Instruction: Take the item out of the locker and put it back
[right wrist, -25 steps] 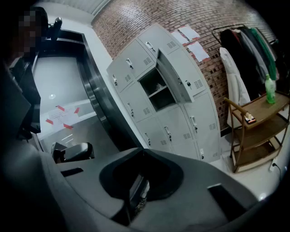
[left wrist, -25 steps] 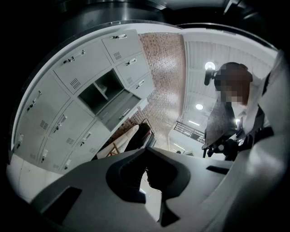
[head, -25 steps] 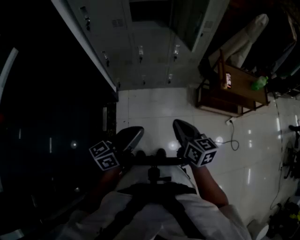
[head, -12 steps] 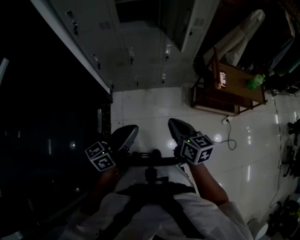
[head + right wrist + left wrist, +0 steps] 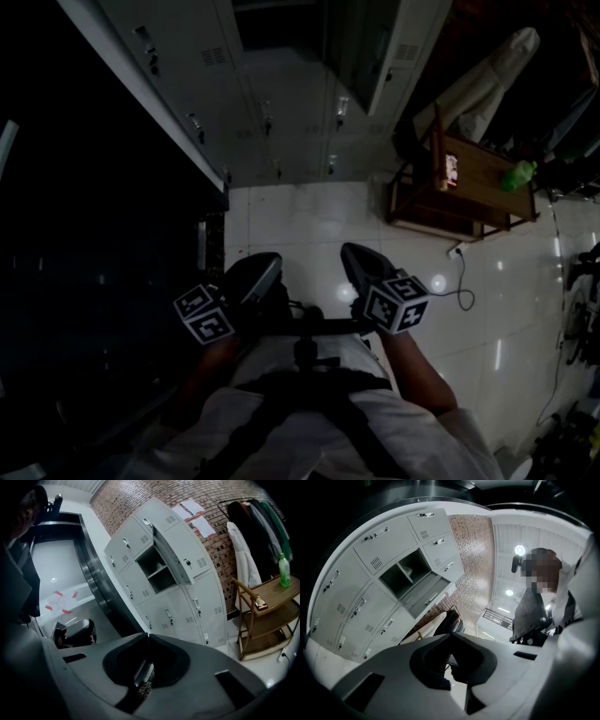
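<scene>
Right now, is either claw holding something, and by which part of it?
Nothing is held. The left claw and the right claw both have their jaws together, with no item between them.

Grey lockers (image 5: 136, 543), green bottle (image 5: 283, 573)

Inside of the open locker (image 5: 158, 569), up ahead of the right tool (image 5: 147, 635), is too small and dim to tell what's in it. Head view left of the left tool (image 5: 255, 274) is basically black. That small red thing (image 5: 453, 169) on the wooden rack (image 5: 492, 183)? No idea. The coats (image 5: 265, 517) far right get clipped.
</scene>
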{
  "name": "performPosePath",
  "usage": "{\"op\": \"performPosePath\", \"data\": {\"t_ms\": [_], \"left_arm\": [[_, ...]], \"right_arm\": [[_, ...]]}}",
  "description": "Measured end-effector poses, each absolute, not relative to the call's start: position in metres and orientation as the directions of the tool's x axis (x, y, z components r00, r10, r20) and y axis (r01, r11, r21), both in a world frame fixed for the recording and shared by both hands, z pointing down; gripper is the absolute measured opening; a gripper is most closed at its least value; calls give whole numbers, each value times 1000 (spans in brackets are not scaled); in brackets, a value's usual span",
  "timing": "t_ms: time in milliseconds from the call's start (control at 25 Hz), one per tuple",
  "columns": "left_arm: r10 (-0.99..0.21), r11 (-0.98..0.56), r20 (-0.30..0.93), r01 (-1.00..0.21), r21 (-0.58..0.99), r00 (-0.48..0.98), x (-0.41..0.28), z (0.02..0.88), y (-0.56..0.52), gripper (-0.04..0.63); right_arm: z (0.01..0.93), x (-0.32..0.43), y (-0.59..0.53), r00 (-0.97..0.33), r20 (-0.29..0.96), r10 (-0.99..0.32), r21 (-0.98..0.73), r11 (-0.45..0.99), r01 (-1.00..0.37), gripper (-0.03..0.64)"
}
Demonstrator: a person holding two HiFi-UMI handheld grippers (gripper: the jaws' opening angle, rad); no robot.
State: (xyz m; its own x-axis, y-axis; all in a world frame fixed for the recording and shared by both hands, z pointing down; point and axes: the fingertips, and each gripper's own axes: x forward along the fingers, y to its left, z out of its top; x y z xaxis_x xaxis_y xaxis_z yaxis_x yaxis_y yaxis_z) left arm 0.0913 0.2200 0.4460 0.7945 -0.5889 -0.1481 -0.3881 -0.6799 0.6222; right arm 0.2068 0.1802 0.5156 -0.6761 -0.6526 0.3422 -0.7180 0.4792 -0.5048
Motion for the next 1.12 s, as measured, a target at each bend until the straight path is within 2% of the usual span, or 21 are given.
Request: {"op": "performPosePath", "data": {"t_ms": [280,1120], "left_arm": [[-558,-705,-174,-353,615,811,67,449,168,-6],[-414,-772,-195,-230,592,889,-58,393,-91,-6]], "right_arm": [[524,183,135,-657,346,-670,-482,474,-737,2],[471,53,-131,-531,346,-774,-371,407,-835,2]]}}
